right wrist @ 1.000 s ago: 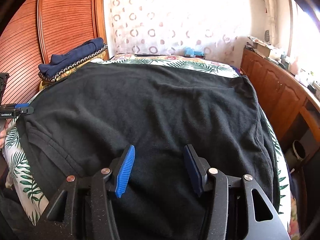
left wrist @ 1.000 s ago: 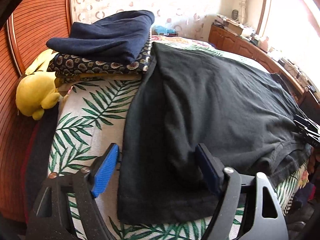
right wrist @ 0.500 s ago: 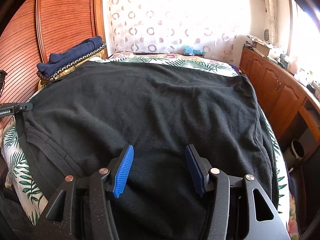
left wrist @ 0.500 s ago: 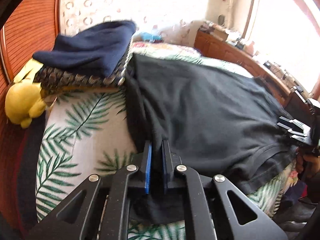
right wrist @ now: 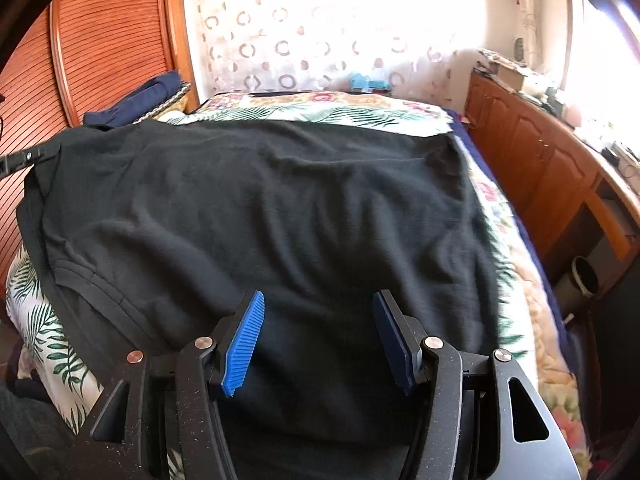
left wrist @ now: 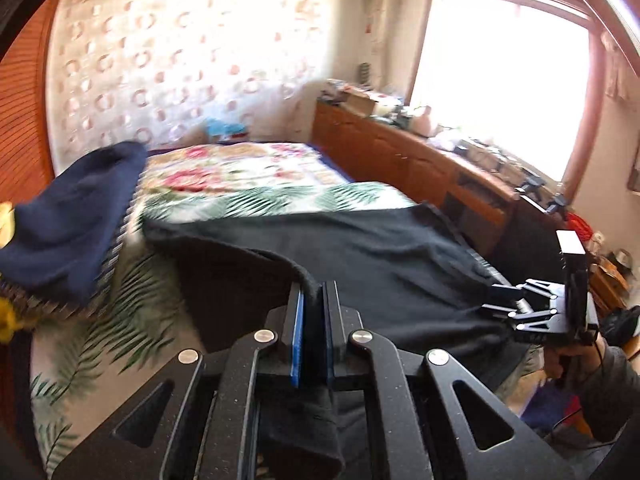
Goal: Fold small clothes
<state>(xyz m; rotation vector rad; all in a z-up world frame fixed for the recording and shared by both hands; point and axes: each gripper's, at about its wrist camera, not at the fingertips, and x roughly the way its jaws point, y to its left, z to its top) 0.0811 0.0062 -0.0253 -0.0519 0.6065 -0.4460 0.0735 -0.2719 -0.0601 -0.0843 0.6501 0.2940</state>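
Note:
A black shirt (left wrist: 380, 248) lies spread over the leaf-print bedspread (left wrist: 240, 176). My left gripper (left wrist: 313, 292) is shut on the shirt's left edge, and a fold of cloth runs up between the blue pads and hangs down behind them. That edge is lifted off the bed. In the right wrist view the shirt (right wrist: 260, 208) fills the middle, its left side pulled up toward the left gripper (right wrist: 24, 158). My right gripper (right wrist: 318, 308) stands open over the shirt's near part, with cloth below the pads but not pinched. It also shows in the left view as the right gripper (left wrist: 516, 304).
A folded navy pile (left wrist: 68, 224) sits on a patterned cushion at the bed's left, beside a yellow plush toy (left wrist: 6, 320). A wooden cabinet (right wrist: 532, 160) with clutter on top runs along the bed's right side. A slatted wooden panel (right wrist: 100, 40) stands at the left.
My left gripper went from open around the shirt's edge to shut on it, then rose and swung right, lifting the edge. The right gripper rose slightly and stayed open.

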